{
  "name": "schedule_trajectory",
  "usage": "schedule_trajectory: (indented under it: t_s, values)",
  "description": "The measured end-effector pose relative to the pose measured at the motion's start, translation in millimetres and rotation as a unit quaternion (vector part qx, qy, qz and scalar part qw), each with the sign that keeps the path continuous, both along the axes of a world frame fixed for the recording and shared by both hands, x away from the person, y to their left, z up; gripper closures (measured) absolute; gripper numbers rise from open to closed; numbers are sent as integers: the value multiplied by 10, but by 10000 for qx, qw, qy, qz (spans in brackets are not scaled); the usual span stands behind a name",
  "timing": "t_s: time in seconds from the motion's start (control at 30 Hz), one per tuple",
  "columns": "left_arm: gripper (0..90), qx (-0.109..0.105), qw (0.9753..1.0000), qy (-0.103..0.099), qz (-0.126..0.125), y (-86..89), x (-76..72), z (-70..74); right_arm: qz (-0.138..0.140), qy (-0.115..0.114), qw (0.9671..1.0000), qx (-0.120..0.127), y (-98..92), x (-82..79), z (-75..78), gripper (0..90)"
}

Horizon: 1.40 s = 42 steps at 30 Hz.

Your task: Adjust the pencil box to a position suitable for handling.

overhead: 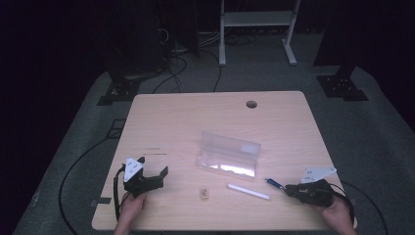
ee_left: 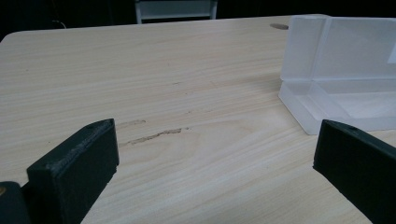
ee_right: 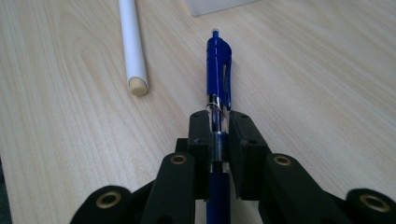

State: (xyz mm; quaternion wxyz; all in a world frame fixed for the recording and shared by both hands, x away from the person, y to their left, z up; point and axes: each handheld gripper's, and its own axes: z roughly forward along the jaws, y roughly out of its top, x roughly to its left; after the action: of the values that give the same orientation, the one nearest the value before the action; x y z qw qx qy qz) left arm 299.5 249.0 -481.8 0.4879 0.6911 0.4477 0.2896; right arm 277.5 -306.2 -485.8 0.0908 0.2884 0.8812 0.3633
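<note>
Gripping the blue pen (ee_right: pixel 218 65) along its own line, your right gripper (ee_right: pixel 218 135) has both jaws clamped on the barrel, clip end forward. The open clear case (overhead: pixel 228 153) lies ahead-left, nearer this hand; your left gripper (overhead: pixel 152 172) waits wide, holding nothing.

No legible text, labels, brand marks or numbers anywhere; the faint dark marks on the bench (overhead: pixel 161 122) in the high view are too small and blurred to read.
</note>
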Motion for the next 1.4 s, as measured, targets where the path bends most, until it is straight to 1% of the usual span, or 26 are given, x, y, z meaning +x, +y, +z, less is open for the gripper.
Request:
schedule_trajectory:
  t_s: [0.07, 0.3, 0.63, 0.77, 0.9, 0.97, 1.13, 1.4]
  values:
    - [0, 0, 10000, 0, 0, 0, 0, 0, -6, 14, 10000, 68, -10, 0, 18, 791]
    - [0, 7, 10000, -1, 6, -3, -1, 0, 10, -34, 9999, 124, 0, -11, 81, 791]
    - [0, 7, 10000, -5, 8, -2, -1, 0, 161, -125, 9996, 175, 81, 24, 220, 791]
    - [0, 7, 10000, -4, 8, -2, -1, 0, 230, -157, 9993, 246, 126, 52, 302, 791]
    - [0, 0, 10000, 0, 11, 0, 0, 0, 330, -181, 9990, 247, 207, 102, 378, 791]
    - [0, 0, 10000, -1, 9, -1, 0, 0, 331, -178, 9990, 244, 223, 107, 388, 791]
    - [0, -2, 10000, 0, 5, 0, 1, -1, 435, -183, 9986, 226, 317, 160, 427, 791]
    - [0, 1, 10000, 2, 4, -1, 1, 0, 490, -135, 9985, 217, 408, 239, 461, 790]
